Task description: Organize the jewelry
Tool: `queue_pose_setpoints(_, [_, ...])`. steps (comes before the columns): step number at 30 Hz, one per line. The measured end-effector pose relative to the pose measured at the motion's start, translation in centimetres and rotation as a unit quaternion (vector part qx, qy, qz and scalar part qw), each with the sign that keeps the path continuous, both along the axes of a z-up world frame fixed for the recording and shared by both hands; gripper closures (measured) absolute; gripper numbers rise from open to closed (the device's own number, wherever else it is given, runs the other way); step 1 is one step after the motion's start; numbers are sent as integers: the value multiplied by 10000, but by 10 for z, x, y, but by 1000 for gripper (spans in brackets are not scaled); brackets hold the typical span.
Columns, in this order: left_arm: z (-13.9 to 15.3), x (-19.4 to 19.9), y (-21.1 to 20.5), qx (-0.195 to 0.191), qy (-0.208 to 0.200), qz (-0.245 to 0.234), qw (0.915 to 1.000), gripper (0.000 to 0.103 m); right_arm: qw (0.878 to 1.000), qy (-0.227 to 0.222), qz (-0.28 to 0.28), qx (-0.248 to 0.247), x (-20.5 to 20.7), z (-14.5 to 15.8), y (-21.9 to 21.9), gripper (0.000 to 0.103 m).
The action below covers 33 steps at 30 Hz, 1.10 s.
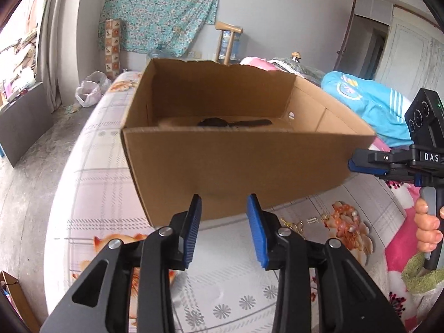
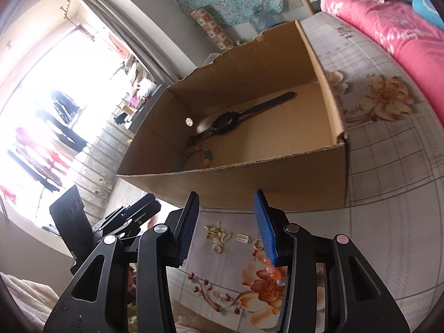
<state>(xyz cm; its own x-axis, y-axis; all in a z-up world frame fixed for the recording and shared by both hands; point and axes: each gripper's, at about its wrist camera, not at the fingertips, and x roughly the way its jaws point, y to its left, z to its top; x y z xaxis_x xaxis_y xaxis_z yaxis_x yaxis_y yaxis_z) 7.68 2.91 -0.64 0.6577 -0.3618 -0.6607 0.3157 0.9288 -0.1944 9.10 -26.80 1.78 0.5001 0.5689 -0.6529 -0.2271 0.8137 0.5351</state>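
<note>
Several gold jewelry pieces (image 2: 217, 237) lie between the spread right gripper (image 2: 226, 229) fingers.

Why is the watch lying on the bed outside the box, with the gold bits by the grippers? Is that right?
Not quite. The watch lies inside the box, on its floor, as the right wrist view shows. The gold bits do lie on the bed outside the box, near the right gripper.

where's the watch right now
The black wristwatch lies flat on the floor of the open cardboard box, toward its far left wall in the right wrist view, just beyond a beaded bracelet; the left wrist view shows only its top.
</note>
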Motion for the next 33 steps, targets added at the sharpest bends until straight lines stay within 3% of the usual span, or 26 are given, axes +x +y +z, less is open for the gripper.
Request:
queue_pose_setpoints(6, [-12, -17, -9, -129, 198, -476, 9986, 68, 9987, 118, -30, -505, -33, -8, -5, 62])
queue_pose_setpoints(10, [-15, -33, -21, -14, 103, -786, 9969, 66, 9961, 273, 166, -818, -54, -18, 10, 63])
queue_pose_setpoints(18, [-24, -46, -36, 201, 34, -954, 9952, 64, 9898, 258, 703, -1216, -66, -34, 51, 77])
queue_pose_setpoints(25, [-30, -47, -45, 233, 19, -972, 9950, 64, 9849, 399, 366, -1645, -52, -45, 40, 82])
queue_pose_setpoints(29, [-35, -45, -47, 247, 111, -924, 9954, 64, 9817, 314, -4, -1878, -45, -42, 27, 80])
queue_pose_setpoints(33, [-38, -45, -51, 369, 148, -846, 9956, 64, 9860, 225, 41, -1654, -47, -36, 28, 77])
